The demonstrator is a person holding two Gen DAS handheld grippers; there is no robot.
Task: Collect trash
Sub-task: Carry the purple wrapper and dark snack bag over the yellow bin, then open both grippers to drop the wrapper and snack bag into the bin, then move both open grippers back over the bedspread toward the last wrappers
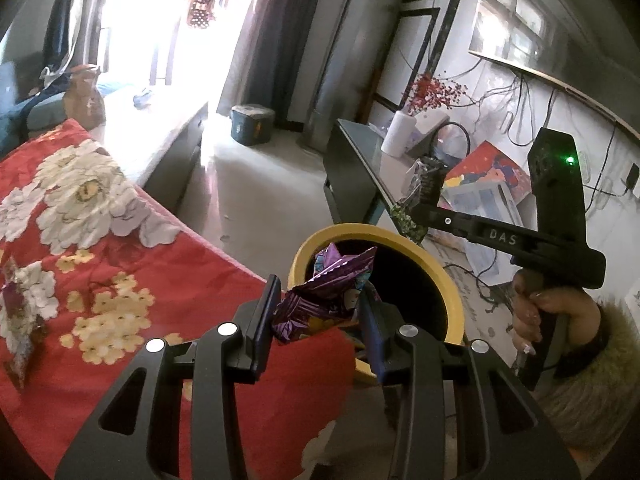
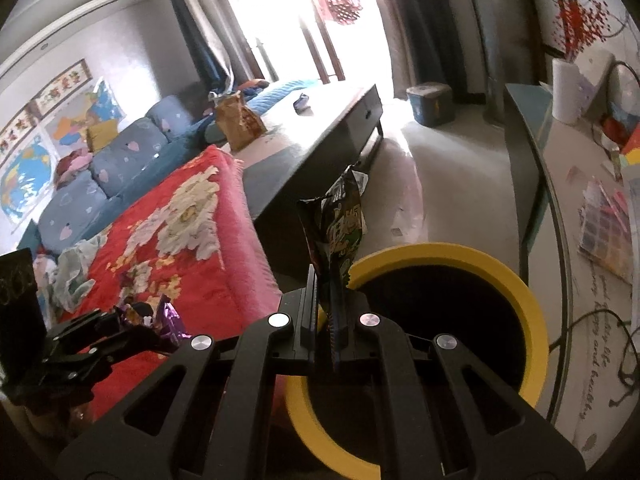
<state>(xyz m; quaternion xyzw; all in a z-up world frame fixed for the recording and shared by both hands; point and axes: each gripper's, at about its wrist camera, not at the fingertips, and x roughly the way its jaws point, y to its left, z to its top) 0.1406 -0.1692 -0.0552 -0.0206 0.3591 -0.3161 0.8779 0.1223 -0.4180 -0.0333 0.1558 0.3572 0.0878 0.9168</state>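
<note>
While both hands hover at the yellow-rimmed bin [image 2: 520, 292], each holds one piece of trash, and what matters is where each piece sits against the bin's dark mouth.

Left gripper [image 1: 318, 312]: fingers part way apart and clamped on a crumpled purple wrapper [image 1: 332, 284]. Seen from the left wrist, the wrapper lies at the bin's near rim, on the side toward the red floral blanket [image 1: 120, 240]. Its upper tip leans in over the opening; its lower end is over the rim or the blanket edge, I cannot tell which. Long axis runs along the fingers, rising away from them and tipping toward the bin's middle.

Right gripper [image 2: 334, 320]: jaws pressed together, pinching the bottom edge of a dark green snack packet [image 2: 340, 224]. The packet stands nearly upright from the fingers, long axis vertical, free top end pointing up and a little away from the bin, toward the low dark table [image 2: 320, 140]. Fingertips sit at the bin's near rim, blanket side; most of the mouth lies beyond them, opposite the blanket.

Judgement: both pieces are at the rim, not yet inside. The right gripper looks slightly closer to the open centre. Each needs a short carry away from the blanket before release; let go here, the tall packet could topple outward over the rim.

A gloveless hand [image 1: 536, 312] with a furred cuff grips the right tool's handle beside the bin.
</note>
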